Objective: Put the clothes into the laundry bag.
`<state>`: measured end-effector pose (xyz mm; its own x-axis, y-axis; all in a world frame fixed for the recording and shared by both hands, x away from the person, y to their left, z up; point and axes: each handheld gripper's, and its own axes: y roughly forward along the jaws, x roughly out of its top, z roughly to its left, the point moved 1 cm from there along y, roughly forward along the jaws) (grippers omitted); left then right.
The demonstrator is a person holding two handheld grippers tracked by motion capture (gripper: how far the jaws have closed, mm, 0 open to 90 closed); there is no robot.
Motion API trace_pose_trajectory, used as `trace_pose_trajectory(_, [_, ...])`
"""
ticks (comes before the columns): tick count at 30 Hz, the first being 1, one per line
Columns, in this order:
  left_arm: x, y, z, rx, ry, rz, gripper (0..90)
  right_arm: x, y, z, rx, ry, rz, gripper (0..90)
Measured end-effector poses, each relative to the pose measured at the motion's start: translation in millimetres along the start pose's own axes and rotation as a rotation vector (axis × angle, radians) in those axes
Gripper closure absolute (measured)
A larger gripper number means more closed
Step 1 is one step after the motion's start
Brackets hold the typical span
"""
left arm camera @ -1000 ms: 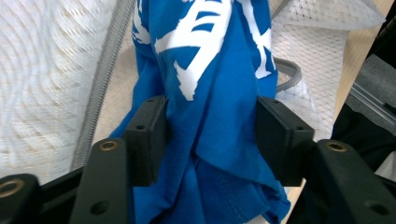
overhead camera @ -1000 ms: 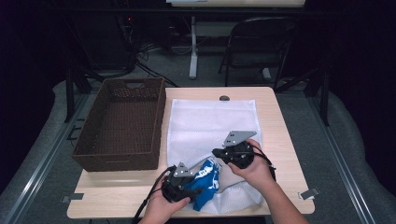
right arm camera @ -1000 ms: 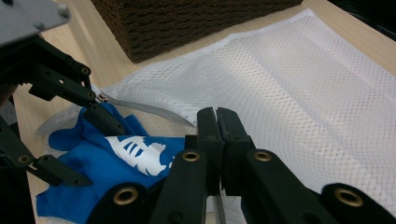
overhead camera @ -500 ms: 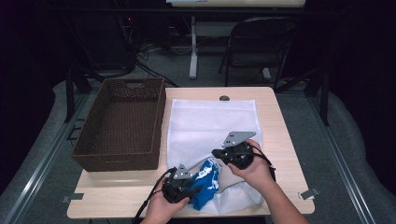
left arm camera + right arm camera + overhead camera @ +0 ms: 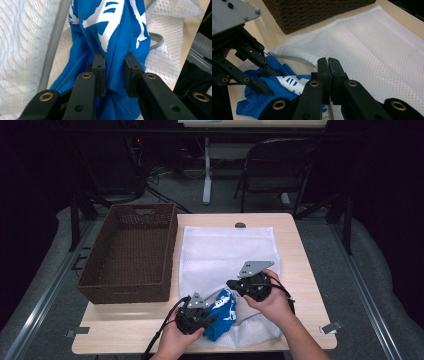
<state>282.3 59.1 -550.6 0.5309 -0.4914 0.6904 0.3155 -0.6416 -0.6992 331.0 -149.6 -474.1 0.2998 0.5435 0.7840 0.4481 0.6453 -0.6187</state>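
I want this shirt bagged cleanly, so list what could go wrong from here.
1. The left tongs pinch only a bunched fold of the blue shirt, so it may slip out as it is pushed in.
2. The right tongs are shut on a thin edge of the mesh bag; if that slips, the opening may fall closed.
3. The shirt lies by the grey zipper and could snag.

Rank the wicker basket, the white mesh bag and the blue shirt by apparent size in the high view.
1. White mesh bag, a shade larger than the basket; close call.
2. Wicker basket.
3. Blue shirt, far smallest, bunched in the left gripper.
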Motion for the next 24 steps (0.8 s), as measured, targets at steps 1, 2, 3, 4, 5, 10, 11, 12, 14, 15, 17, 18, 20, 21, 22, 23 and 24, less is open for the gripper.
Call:
trace_pose_trajectory(1, [1.3,-0.6,0.9,0.002,0.004,0.002,75.0,0.1,-0.1,0.2,0.0,0.0,0.0,88.9])
trace_pose_trajectory(2, [3.0,-0.9,1.8,0.006,-0.002,-0.006,75.0,0.3,-0.1,0.4,0.001,0.0,0.0,89.0])
trace_pose_trajectory(3, [4.4,-1.4,2.9,0.004,-0.002,-0.008,75.1,0.6,-0.1,0.8,0.002,-0.002,-0.001,89.0])
trace_pose_trajectory(4, [5.4,-1.6,3.4,0.009,-0.003,-0.014,75.2,0.9,0.1,1.1,0.003,-0.004,-0.001,89.0])
trace_pose_trajectory(5, [6.7,-1.9,3.8,0.009,-0.011,-0.021,75.2,1.0,0.2,1.3,0.003,-0.004,-0.001,89.0])
trace_pose_trajectory(10, [14.4,-2.4,6.4,0.018,-0.028,-0.044,75.3,1.6,0.7,2.5,0.006,-0.003,-0.001,88.9])
trace_pose_trajectory(11, [15.9,-2.4,7.0,0.02,-0.024,-0.04,75.3,1.7,0.7,2.6,0.006,-0.003,-0.002,88.9])
trace_pose_trajectory(12, [16.8,-1.3,7.0,0.023,-0.028,-0.046,75.3,1.8,0.6,2.7,0.007,-0.004,-0.002,88.9])
trace_pose_trajectory(14, [19.5,0.6,7.2,0.024,-0.03,-0.044,75.3,2.0,0.4,3.0,0.007,-0.005,-0.004,88.9])
trace_pose_trajectory(15, [21.0,2.6,6.7,0.03,-0.033,-0.048,75.3,2.1,0.3,3.1,0.008,-0.006,-0.004,88.9])
trace_pose_trajectory(17, [22.8,4.8,6.7,0.033,-0.038,-0.052,75.3,2.2,0.1,3.1,0.008,-0.007,-0.006,89.0])
trace_pose_trajectory(18, [23.9,5.5,7.4,0.03,-0.035,-0.047,75.3,2.2,0.1,3.0,0.009,-0.006,-0.006,88.9])
trace_pose_trajectory(20, [25.3,7.7,7.9,0.034,-0.037,-0.052,75.2,2.1,-0.1,2.9,0.009,-0.003,-0.007,88.9])
trace_pose_trajectory(21, [25.8,8.8,8.0,0.036,-0.041,-0.055,75.3,2.1,-0.2,2.8,0.009,-0.002,-0.006,89.0])
trace_pose_trajectory(22, [25.8,10.3,7.9,0.044,-0.044,-0.06,75.3,2.0,-0.2,2.7,0.009,-0.001,-0.007,89.0])
trace_pose_trajectory(23, [25.9,11.4,8.5,0.048,-0.04,-0.054,75.3,2.0,-0.2,2.7,0.008,-0.001,-0.006,89.0])
trace_pose_trajectory(24, [25.4,12.9,8.1,0.053,-0.043,-0.057,75.2,2.0,-0.1,2.6,0.008,-0.003,-0.005,89.0])
